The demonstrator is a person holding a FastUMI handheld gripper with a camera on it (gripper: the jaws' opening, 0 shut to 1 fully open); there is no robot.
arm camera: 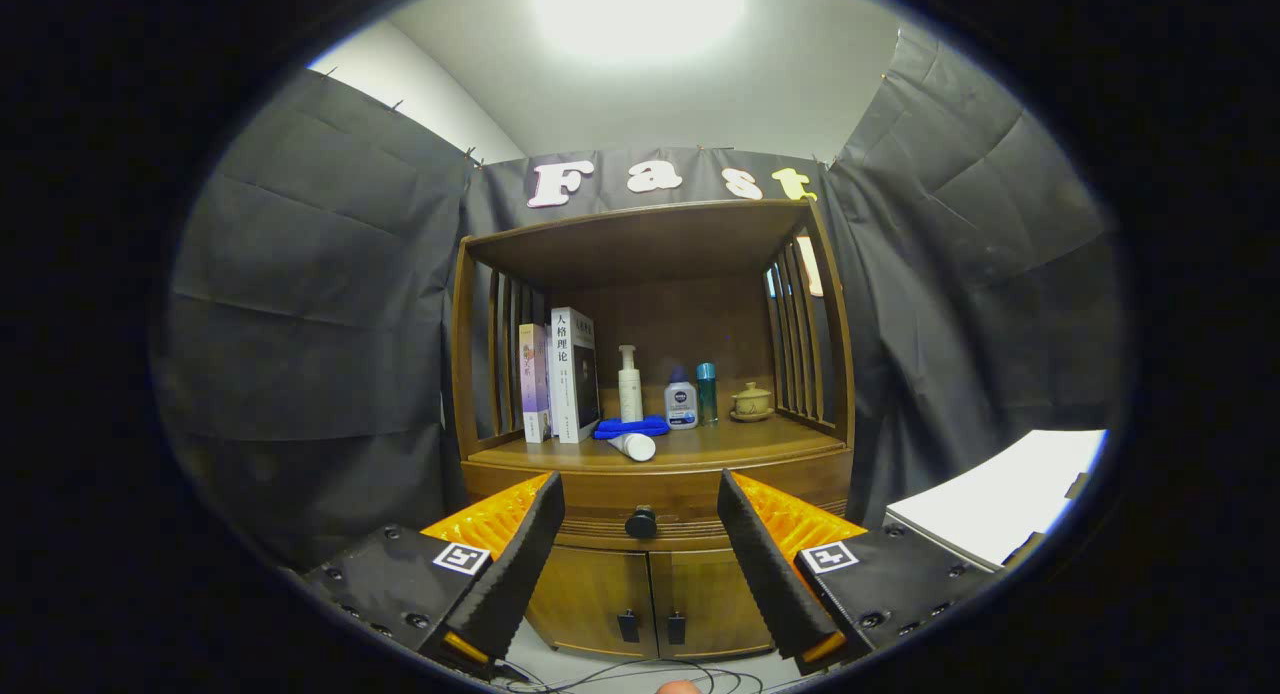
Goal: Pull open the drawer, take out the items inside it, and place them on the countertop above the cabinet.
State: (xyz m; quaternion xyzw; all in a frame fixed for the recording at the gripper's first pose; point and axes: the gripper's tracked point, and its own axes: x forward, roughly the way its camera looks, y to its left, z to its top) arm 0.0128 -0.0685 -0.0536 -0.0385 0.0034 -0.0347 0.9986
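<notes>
Both fingers (520, 564) of the gripper (640, 564) stand wide apart, holding nothing, aimed at a wooden cabinet (650, 584). Between them, a little beyond the tips, sits the knob (641, 522) of the drawer (655, 504), which is shut flush with the cabinet front. Below the drawer are 2 doors (650, 599), each with a small dark handle. On the countertop (740, 442) above the drawer, from left to right, stand 2 books (560, 379), a pump bottle (629, 384), a squat bottle (681, 402), a teal bottle (707, 391) and a lidded cup (751, 401) on a saucer. A blue cloth (630, 427) lies in front of the pump bottle, and a white tube (633, 445), possibly a cream tube, lies on its side just ahead of the cloth. Slatted sides and a roof (640, 236) enclose the countertop. Thin cables (640, 674) trail on the floor under the fingers.
</notes>
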